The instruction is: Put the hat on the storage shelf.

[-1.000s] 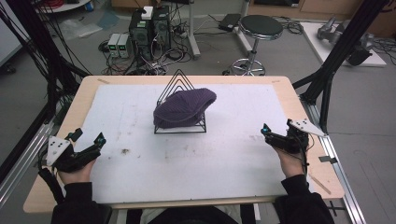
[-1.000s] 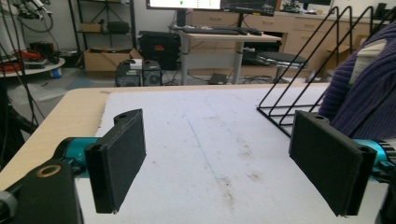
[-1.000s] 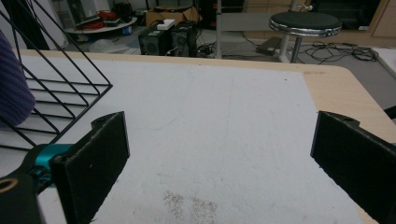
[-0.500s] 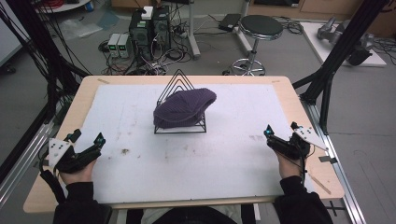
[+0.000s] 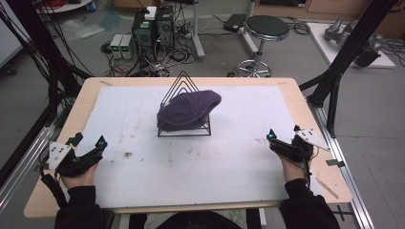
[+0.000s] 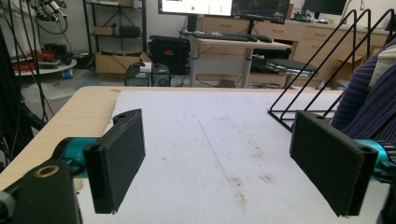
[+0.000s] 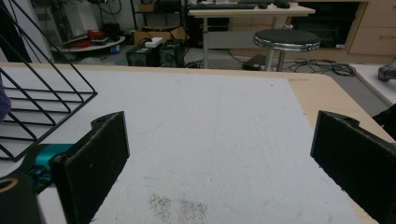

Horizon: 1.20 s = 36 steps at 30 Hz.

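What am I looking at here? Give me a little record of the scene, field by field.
Surface: wooden table covered by a stained white mat
Centre item: purple knit hat resting on a black wire rack
Left tongs: open, holding nothing, near the mat's left edge
Right tongs: open, holding nothing, near the mat's right edge
Contact: neither tongs touch the hat or rack
Behind the table: round black stool, computer boxes and cables on the floor

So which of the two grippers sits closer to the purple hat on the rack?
Roughly equal, but the left gripper looks marginally nearer the purple hat on the wire rack; the right gripper sits slightly farther out. Both rest open near the table's front corners.
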Motion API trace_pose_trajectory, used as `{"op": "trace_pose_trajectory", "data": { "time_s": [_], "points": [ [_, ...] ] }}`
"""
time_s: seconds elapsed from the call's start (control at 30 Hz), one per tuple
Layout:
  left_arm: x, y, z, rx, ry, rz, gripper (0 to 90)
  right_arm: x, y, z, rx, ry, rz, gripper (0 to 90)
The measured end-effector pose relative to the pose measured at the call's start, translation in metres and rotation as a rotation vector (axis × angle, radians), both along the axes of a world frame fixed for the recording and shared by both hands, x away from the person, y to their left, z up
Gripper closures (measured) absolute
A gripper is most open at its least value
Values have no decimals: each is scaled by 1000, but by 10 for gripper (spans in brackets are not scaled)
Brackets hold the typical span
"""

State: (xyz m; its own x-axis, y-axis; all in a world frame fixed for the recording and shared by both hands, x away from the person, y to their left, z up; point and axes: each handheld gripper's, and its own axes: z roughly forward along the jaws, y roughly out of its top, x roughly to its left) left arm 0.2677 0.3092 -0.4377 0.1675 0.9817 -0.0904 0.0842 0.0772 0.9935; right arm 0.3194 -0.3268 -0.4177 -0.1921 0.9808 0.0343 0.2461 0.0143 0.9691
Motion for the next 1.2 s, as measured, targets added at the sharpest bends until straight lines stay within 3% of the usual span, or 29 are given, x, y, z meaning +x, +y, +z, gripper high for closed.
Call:
{"op": "trace_pose_trajectory", "data": {
  "time_s": [1.2],
  "points": [
    [-1, -2, 1, -9, 1, -15, 189, 2, 1, -4, -23, 70, 44, 36]
  ]
}}
